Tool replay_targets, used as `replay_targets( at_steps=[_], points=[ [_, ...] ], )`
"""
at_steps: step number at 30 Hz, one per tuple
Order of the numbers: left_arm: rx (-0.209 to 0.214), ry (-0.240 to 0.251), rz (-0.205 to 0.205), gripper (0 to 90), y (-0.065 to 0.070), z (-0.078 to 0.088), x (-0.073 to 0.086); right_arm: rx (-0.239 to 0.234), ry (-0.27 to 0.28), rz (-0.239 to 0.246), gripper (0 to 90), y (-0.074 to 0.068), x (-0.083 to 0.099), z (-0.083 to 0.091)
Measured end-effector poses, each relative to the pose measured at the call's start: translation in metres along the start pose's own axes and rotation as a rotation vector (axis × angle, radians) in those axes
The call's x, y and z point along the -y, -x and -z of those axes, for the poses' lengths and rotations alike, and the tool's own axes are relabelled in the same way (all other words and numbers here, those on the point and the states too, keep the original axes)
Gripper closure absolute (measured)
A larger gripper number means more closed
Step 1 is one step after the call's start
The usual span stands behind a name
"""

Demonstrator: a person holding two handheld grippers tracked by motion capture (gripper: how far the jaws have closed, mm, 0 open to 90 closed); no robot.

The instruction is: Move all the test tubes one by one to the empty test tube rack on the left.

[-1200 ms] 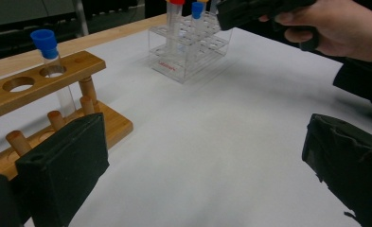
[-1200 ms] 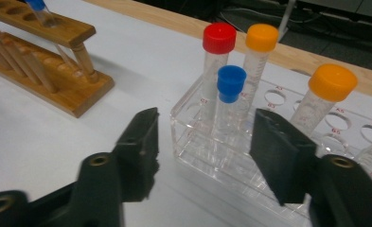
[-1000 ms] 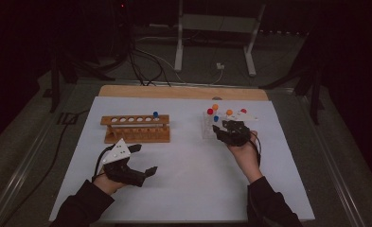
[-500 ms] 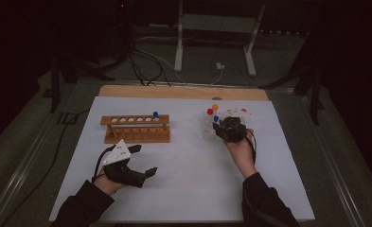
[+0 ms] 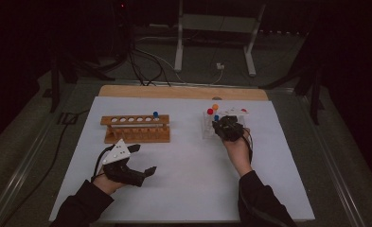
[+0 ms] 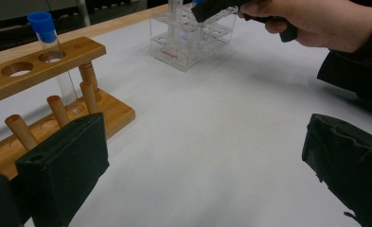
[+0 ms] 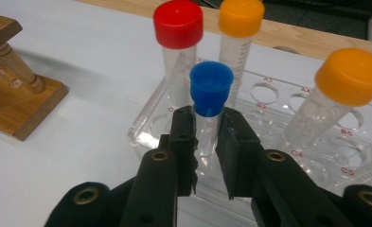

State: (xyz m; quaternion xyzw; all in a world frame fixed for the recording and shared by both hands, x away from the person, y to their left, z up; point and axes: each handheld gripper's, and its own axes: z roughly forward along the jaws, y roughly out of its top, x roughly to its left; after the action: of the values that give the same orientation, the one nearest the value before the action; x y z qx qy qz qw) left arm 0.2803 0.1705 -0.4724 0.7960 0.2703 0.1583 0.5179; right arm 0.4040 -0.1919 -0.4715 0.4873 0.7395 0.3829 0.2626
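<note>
My right gripper [image 7: 206,123] is shut on a blue-capped tube [image 7: 212,87] that stands in the clear plastic rack [image 7: 146,127]. Its jaws have just been closing, and the pads now press the tube below its cap. In the high view the right gripper [image 5: 227,127] sits at the rack's [image 5: 207,130] near side. A red-capped tube [image 7: 179,23] and two orange-capped tubes [image 7: 240,16] stand in the same rack. My left gripper [image 5: 145,159] rests open on the white mat, its jaws [image 6: 205,170] wide apart with nothing between them.
A wooden tube rack [image 5: 136,128] stands on the mat's left half and holds one blue-capped tube [image 5: 155,115] at its right end. The wooden rack [image 6: 32,71] lies close to my left gripper. Cables and a metal stand lie behind the table.
The right hand has edged a little left and forward, up to the clear rack. The left hand and gripper have stayed put.
</note>
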Motion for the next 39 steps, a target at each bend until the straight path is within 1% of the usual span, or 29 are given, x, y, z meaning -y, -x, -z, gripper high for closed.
replay_targets(
  at_steps=[3,6,9,15,20,24,28,29,33,37,39],
  points=[
    [0.0,0.001,0.001,2.1,0.0,0.0,0.0,0.002,0.0,0.008,77.0,-0.001,-0.002,0.002],
    [-0.001,0.002,0.002,2.1,0.0,0.0,0.0,0.001,0.012,0.011,77.0,0.001,-0.005,0.007],
    [0.0,-0.001,0.001,2.1,-0.001,0.0,-0.001,0.002,0.031,0.015,77.0,0.001,-0.011,0.015],
    [0.006,-0.001,0.003,2.1,-0.001,0.0,-0.001,0.004,0.071,0.044,77.0,-0.001,-0.022,0.031],
    [0.015,0.001,0.007,2.1,-0.001,0.001,-0.002,-0.006,0.094,0.06,77.1,-0.003,-0.029,0.046],
    [0.026,-0.004,0.003,2.1,0.0,0.0,-0.004,-0.027,0.1,0.078,77.1,-0.006,-0.032,0.057],
    [0.037,-0.005,-0.001,2.1,0.002,-0.001,-0.007,-0.053,0.099,0.097,77.1,-0.012,-0.029,0.067],
    [0.039,-0.006,-0.002,2.1,0.002,-0.001,-0.008,-0.069,0.097,0.105,77.1,-0.014,-0.025,0.071],
    [0.052,-0.01,-0.013,2.4,0.002,-0.004,-0.012,-0.088,0.088,0.122,77.1,-0.02,-0.019,0.076],
    [0.069,-0.014,-0.013,2.5,0.003,-0.006,-0.016,-0.12,0.078,0.139,77.1,-0.027,-0.008,0.081],
    [0.074,-0.016,-0.023,2.5,0.003,-0.008,-0.019,-0.136,0.074,0.15,77.1,-0.031,-0.002,0.083]
  ],
)
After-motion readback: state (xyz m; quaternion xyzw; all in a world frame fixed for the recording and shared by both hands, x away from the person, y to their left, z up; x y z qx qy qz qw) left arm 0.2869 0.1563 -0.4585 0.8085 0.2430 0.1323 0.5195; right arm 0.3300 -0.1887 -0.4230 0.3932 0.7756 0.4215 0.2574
